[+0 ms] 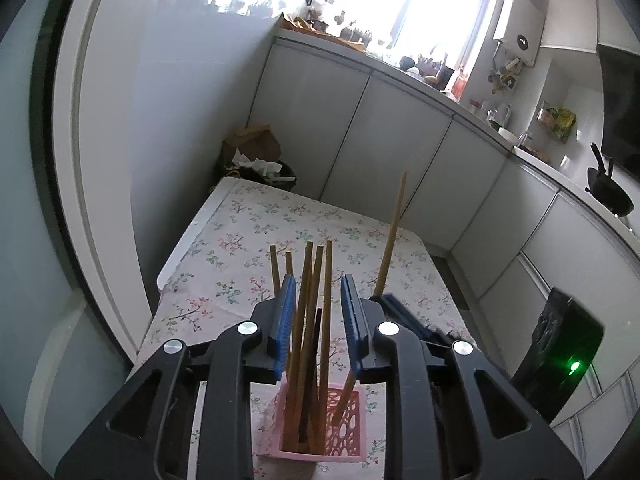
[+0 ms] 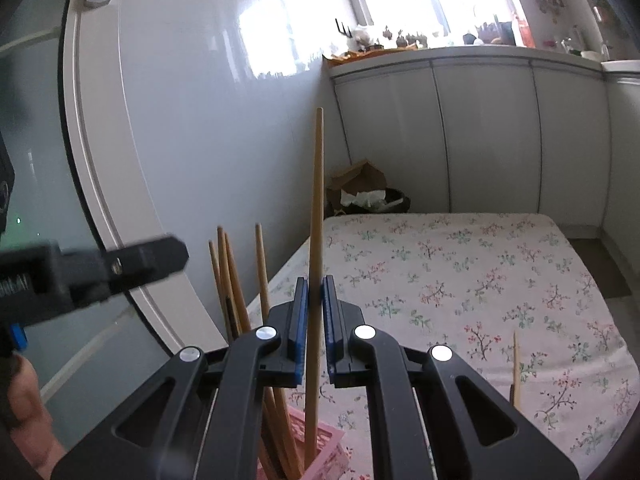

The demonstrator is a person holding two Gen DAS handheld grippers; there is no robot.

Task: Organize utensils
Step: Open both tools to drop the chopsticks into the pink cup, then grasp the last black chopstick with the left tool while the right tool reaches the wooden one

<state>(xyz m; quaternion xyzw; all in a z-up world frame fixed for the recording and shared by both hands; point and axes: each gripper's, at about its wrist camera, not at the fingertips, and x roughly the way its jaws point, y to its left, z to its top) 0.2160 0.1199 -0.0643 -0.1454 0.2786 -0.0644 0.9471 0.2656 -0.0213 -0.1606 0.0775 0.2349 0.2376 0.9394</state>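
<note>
Right gripper [image 2: 315, 292] clamps one chopstick [image 2: 316, 208] upright, tip entering the pink holder [image 1: 344, 412] (near table edge); left gripper [image 1: 318, 300] gapes around the bundle.

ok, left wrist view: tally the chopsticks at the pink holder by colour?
loose wooden chopsticks in the pink holder: 5
gripped wooden chopstick, in the right gripper, lower end in the holder: 1
dark chopstick: 1
Total: 7

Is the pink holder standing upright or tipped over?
Upright: the pink holder sits on its base with its open top upward, and chopsticks stand in it.
</note>
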